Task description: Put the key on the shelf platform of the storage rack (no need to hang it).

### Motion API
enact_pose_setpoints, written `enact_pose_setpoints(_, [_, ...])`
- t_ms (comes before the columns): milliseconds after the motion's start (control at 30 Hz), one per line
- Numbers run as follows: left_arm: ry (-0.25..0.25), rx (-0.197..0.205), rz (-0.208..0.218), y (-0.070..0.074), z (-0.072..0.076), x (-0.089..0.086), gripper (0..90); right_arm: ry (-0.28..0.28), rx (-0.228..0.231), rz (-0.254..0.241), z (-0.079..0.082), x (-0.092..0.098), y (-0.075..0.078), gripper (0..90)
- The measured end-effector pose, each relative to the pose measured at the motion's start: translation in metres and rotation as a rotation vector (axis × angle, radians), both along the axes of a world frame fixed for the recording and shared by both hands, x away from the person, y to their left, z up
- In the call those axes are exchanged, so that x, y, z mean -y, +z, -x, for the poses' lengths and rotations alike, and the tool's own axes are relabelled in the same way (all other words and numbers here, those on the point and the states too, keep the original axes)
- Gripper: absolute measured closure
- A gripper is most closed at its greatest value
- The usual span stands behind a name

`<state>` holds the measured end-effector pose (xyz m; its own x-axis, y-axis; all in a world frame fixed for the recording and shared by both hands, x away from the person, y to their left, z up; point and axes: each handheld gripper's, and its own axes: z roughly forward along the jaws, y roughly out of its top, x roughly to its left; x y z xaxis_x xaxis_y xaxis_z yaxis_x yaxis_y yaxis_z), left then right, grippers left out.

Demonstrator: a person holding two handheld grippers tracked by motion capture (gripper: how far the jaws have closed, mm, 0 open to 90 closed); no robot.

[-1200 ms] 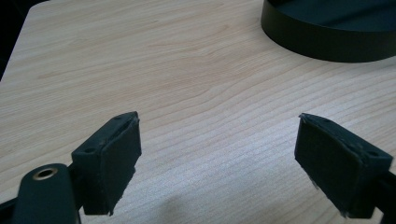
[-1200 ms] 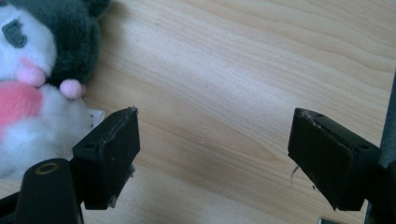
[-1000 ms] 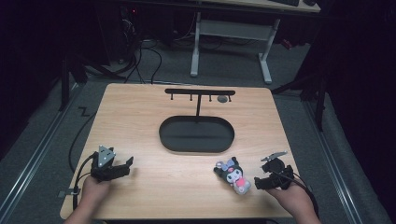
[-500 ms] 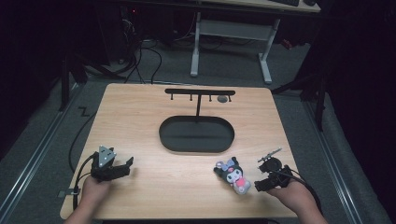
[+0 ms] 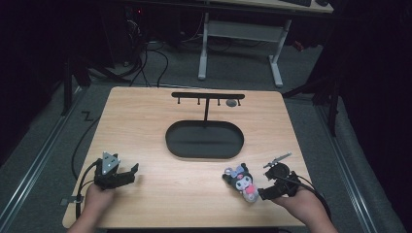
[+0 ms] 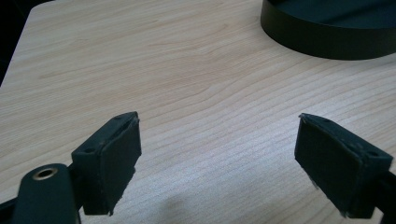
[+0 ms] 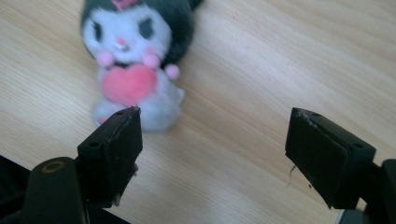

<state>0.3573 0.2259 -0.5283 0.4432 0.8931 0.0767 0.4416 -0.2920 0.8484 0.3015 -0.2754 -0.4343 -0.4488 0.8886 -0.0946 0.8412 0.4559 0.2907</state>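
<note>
One plush toy (image 5: 241, 180) with black ears and a pink heart lies on the wooden table (image 5: 145, 126), lower right of the high view; the right gripper (image 5: 265, 193) sits just beside it, jaws just opening, nothing between them; at lower left the left gripper (image 5: 130, 171) rests, jaws apart; a black oval tray (image 5: 204, 141) sits centre.

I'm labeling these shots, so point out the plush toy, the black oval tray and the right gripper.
plush toy (image 7: 128, 86): right gripper view, on its pink heart.
black oval tray (image 5: 171, 145): high view, on its left rim.
right gripper (image 7: 212, 156): right gripper view, midway between its open fingertips.
</note>
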Motion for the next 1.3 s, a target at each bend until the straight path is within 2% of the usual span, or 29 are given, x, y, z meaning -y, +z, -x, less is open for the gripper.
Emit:
enact_pose_setpoints(33, [-0.001,0.001,-0.001,0.000,0.000,0.000,15.4,0.009,0.015,-0.008,0.000,-0.005,0.002,19.0])
enact_pose_setpoints(200, [-0.001,0.000,0.001,0.000,0.000,0.000,15.4,0.029,0.024,-0.031,0.001,-0.019,0.002,18.8])
enact_pose_setpoints(433, [-0.002,0.001,0.000,0.000,0.000,0.000,15.4,0.050,0.011,-0.065,0.006,-0.032,-0.008,18.7])
enact_pose_setpoints(600, [-0.003,0.001,-0.005,0.000,0.000,0.001,15.4,0.044,-0.001,-0.070,0.008,-0.034,-0.019,18.4])
enact_pose_setpoints(833, [0.002,-0.005,-0.006,0.000,0.000,0.000,15.4,0.061,0.023,-0.049,0.007,-0.034,-0.031,19.2])
enact_pose_setpoints(1033, [0.015,-0.004,0.002,-0.001,0.000,-0.001,15.4,0.052,0.025,-0.086,0.006,-0.028,-0.039,21.5])
enact_pose_setpoints(1133, [0.003,0.007,-0.003,0.000,0.003,-0.001,15.4,0.054,0.037,-0.089,0.007,-0.029,-0.043,22.2])
enact_pose_setpoints(1300, [-0.010,0.026,0.010,0.000,0.006,-0.003,15.4,0.072,0.035,-0.077,0.008,-0.033,-0.053,28.4])
